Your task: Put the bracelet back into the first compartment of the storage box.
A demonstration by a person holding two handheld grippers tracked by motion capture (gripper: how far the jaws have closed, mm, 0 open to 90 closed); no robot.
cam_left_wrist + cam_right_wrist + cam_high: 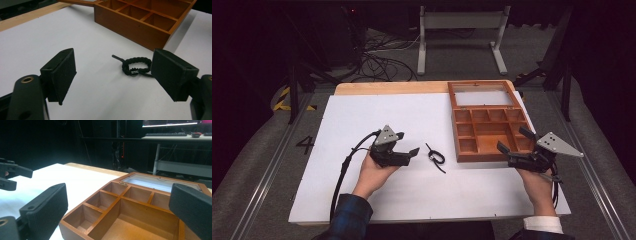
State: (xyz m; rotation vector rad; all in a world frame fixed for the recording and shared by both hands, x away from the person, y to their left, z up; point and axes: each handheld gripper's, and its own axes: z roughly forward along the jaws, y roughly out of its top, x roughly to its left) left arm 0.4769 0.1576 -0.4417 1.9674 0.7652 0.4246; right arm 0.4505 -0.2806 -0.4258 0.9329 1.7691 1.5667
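Observation:
A black braided cord loop (436, 158) lies on the white sheet, just left of an open wooden compartment box (482, 156). My left gripper (409, 142) hovers left of the loop with its jaws open and pointing at it. In the left gripper view the loop (135, 67) rests on the sheet beyond the open left gripper (113, 72), nearer the right jaw, with nothing touching it. My right gripper (513, 138) stands open at the box's front right corner. In the right gripper view the right gripper (120, 195) frames the empty compartments of the box (75, 225).
The box's lid (482, 95) lies flat behind it with a pale panel. A white sheet (412, 195) covers the wooden table (387, 88). Cables (377, 65) and a metal stand (462, 20) are on the floor beyond. The left gripper (15, 176) appears far left in the right gripper view.

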